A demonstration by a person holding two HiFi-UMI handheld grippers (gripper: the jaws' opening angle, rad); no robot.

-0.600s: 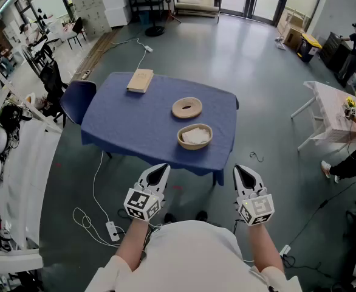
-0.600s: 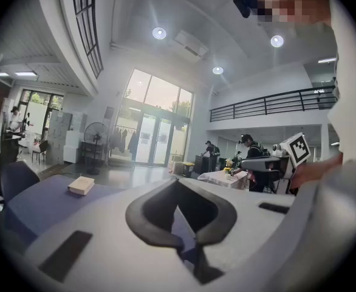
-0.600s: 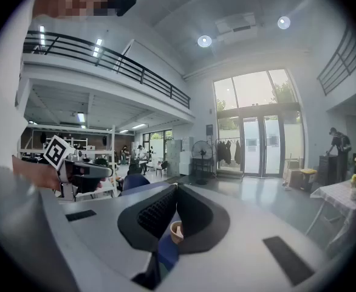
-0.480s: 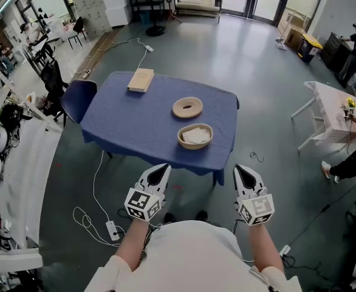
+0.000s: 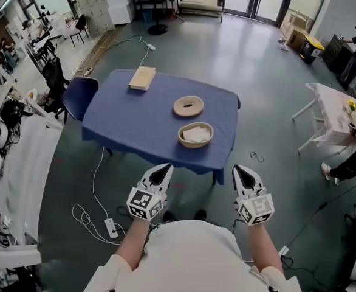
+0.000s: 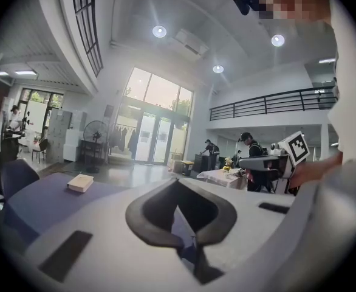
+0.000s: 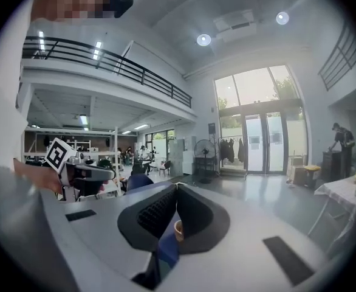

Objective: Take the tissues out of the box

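The left gripper (image 5: 161, 170) and right gripper (image 5: 243, 172) are being held closed and empty, well short of the table (image 5: 135, 123). An approach is judged in hand; a forward reach with opened jaws is being required toward the tissues (image 5: 195, 134) in the round box (image 5: 195, 146).

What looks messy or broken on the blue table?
Nothing stands out. The flat tan box, the round wooden ring and the round wooden bowl of white tissues all sit flat, nothing spilled.

The box (image 5: 141, 78) and what fills the bowl (image 5: 196, 145) are too small to tell.
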